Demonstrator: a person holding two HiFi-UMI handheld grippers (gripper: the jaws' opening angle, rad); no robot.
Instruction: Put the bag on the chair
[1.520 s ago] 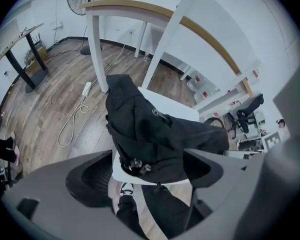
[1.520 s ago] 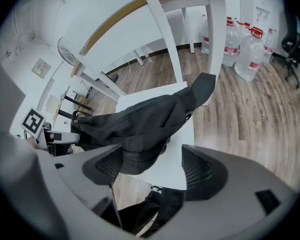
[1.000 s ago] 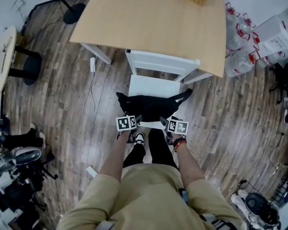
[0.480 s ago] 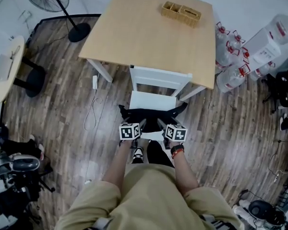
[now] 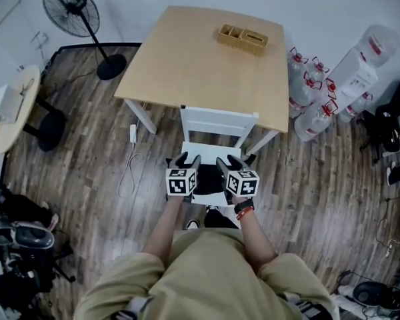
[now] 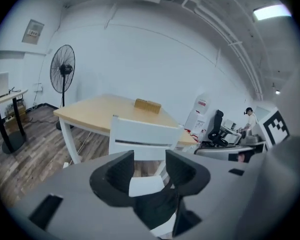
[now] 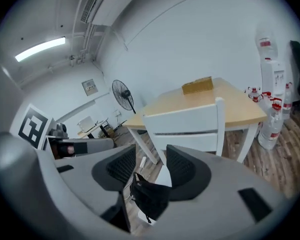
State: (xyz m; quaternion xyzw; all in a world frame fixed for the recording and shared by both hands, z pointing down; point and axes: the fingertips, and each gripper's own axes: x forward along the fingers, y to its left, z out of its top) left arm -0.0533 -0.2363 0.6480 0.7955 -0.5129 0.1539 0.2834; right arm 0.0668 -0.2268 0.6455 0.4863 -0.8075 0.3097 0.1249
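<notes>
The black bag (image 5: 207, 177) lies slumped on the white chair's seat (image 5: 209, 150), which is pushed up to the table. Both grippers hover above its near edge. My left gripper (image 5: 185, 159) has its jaws closing with nothing between them. In the left gripper view the bag (image 6: 158, 207) shows below and beyond the left gripper (image 6: 149, 165), with the chair back (image 6: 142, 139) behind. My right gripper (image 5: 224, 163) is also closing on empty air. The right gripper view has the bag (image 7: 149, 197) under the right gripper (image 7: 151, 162) and the chair (image 7: 187, 126) ahead.
A wooden table (image 5: 200, 65) with a wicker box (image 5: 243, 39) stands behind the chair. Water bottles (image 5: 312, 109) and a dispenser (image 5: 361, 64) are to the right. A fan (image 5: 73, 9) and a round side table (image 5: 13, 105) stand left. A cable (image 5: 129, 162) lies on the floor.
Both grippers have risen off the bag's near edge and their jaws have narrowed. The bag stays on the seat. The head view has pulled up and back.
</notes>
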